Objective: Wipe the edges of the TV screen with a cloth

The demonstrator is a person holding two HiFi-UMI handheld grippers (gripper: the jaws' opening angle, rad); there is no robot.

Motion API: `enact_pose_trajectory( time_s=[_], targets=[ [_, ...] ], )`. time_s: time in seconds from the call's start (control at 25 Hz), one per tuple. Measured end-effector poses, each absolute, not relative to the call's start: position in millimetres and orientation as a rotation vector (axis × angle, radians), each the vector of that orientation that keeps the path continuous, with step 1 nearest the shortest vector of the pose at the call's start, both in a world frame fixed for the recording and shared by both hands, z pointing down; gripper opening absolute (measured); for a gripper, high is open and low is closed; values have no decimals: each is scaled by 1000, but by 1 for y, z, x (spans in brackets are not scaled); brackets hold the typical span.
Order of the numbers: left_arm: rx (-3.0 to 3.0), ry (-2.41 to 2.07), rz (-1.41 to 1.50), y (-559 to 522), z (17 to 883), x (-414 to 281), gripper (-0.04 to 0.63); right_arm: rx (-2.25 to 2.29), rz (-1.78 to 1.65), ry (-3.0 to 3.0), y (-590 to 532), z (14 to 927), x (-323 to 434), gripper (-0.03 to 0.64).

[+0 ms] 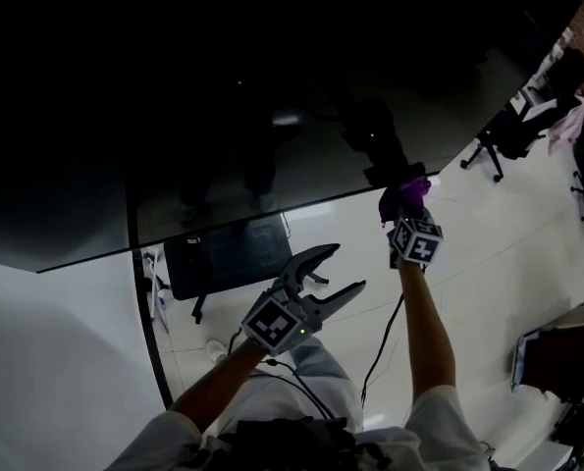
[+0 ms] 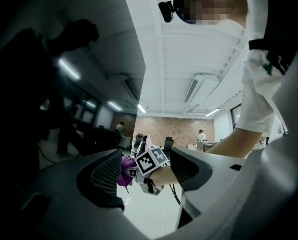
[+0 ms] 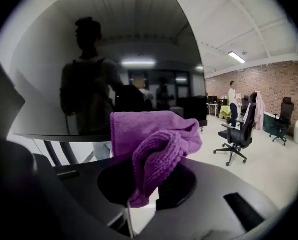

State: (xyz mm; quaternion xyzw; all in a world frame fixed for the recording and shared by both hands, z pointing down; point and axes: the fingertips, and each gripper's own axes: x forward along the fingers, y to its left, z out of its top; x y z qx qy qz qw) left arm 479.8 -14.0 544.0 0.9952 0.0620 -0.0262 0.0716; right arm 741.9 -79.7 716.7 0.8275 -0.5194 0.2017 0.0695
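By the one TV screen [image 1: 223,116], right tongs [image 3: 147,183] clamp one cloth [image 3: 156,134]; left tongs [image 1: 344,268] gape

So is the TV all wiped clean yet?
Probably not. Done: the purple cloth is picked up and clamped in the right gripper. In hand: the cloth is at the lower edge of the TV screen, near a corner. The left gripper is open and empty. Left: unclear, because wiped edges don't show.

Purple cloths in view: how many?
1. The purple cloth is clamped in the right gripper, by the bottom corner of the TV screen. The left gripper is open and empty. The dark parts of the views could hide another.
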Motion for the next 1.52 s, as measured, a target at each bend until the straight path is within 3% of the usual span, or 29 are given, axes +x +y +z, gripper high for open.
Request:
enact_pose_trajectory(
  time_s=[0.2, 0.92, 1.52],
  targets=[
    [2985, 14, -30, -31, 538, 446, 282, 2345, 664, -1680, -104, 709, 670, 72],
    [2837, -785, -78, -163, 563, 142, 282, 1732, 743, -2160, -260, 731, 267, 74],
    [2614, -1401, -121, -199, 565, -125, 282, 1308, 674, -2440, -369, 722, -50, 71]
  ],
)
